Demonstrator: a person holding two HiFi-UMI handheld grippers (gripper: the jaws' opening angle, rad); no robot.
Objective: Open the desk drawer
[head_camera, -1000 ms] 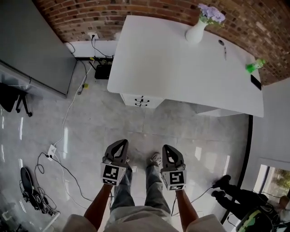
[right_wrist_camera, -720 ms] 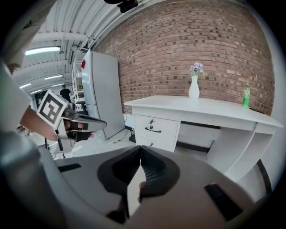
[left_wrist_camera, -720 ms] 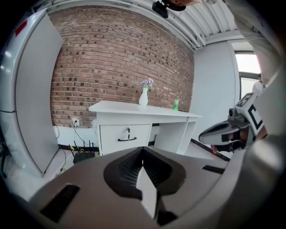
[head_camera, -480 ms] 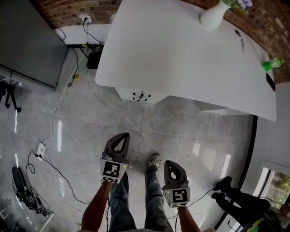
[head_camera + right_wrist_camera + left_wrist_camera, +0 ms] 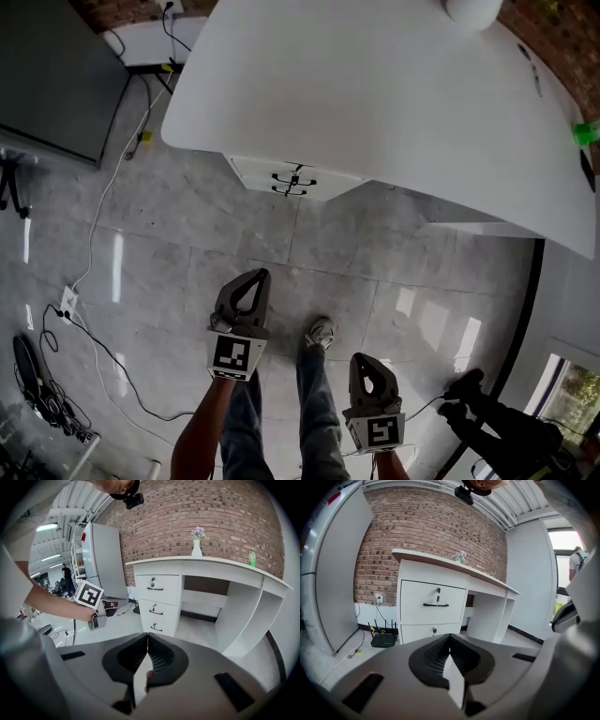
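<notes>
Grey polished tiles (image 5: 169,272) cover the floor. At the far left a dark flat panel (image 5: 47,75) stands over them, with black cables (image 5: 103,349) trailing from a white socket strip (image 5: 67,302). A black router (image 5: 383,641) sits on the floor by the brick wall (image 5: 417,531). Next along is the left gripper (image 5: 254,275), held out at the end of a bare forearm. Its two fingers are pressed tight together with nothing between them, and the tip is aimed toward the desk (image 5: 375,94) but well short of it. The top drawer (image 5: 433,603) sits in the cabinet under the left end of that white desk. It is closed flush, with a black bar handle across its front and a key in the lock above it. Another closed drawer lies beneath it. Both grippers are well apart from it, with open floor between. The person's shoe (image 5: 321,332) rests on the tiles between the two grippers. The right gripper (image 5: 362,359) hangs closer in to the person than the left one. Its fingers are also closed on each other and hold nothing. Further right, on the desk top, a white vase (image 5: 197,550) of purple flowers stands near the wall, and a green bottle (image 5: 252,557) stands beyond it toward the far end. Down by the right edge of the floor is a pair of black shoes (image 5: 464,392) on someone else's feet.
</notes>
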